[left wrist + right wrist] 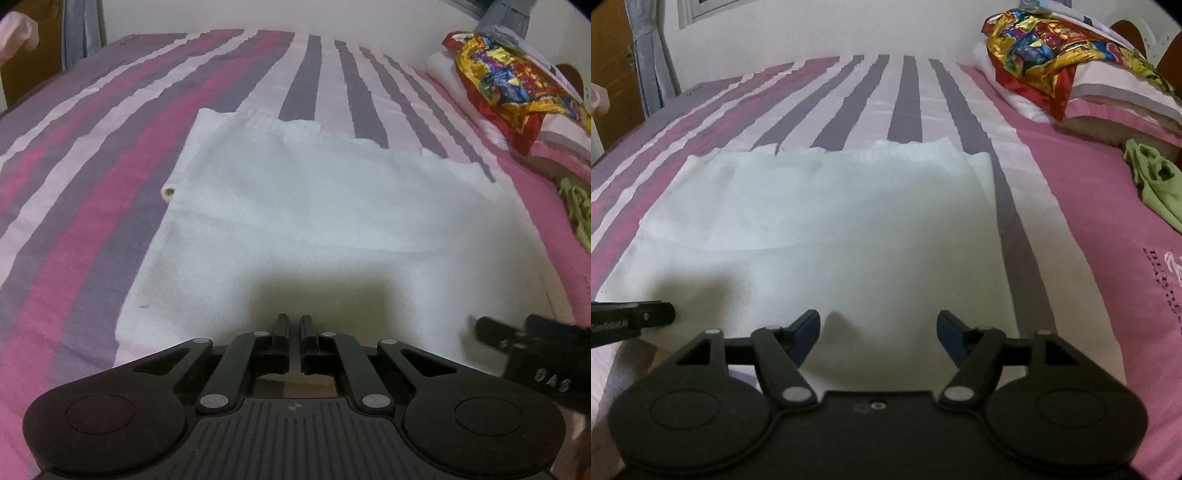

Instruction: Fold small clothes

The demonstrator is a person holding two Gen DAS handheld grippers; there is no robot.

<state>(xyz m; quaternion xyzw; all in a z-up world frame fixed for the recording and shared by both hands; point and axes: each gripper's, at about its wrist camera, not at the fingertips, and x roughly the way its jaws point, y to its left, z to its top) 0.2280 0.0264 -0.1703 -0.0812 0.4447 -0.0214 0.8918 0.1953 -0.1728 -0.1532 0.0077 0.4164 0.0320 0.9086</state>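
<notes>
A white garment (314,229) lies flat on the striped bedsheet (92,155); it also shows in the right wrist view (820,229). My left gripper (294,325) is at its near edge with the jaws nearly closed, a thin gap between them and no cloth visibly pinched. My right gripper (878,328) is open over the garment's near edge, the blue pads (807,328) wide apart and empty. The right gripper's tip shows in the left wrist view (491,328), and the left gripper's tip in the right wrist view (653,314).
A pillow (1123,99) with a colourful red and yellow cloth (1045,62) lies at the far right. A green garment (1156,184) lies on the pink sheet (1089,240) at right. A white wall stands behind the bed.
</notes>
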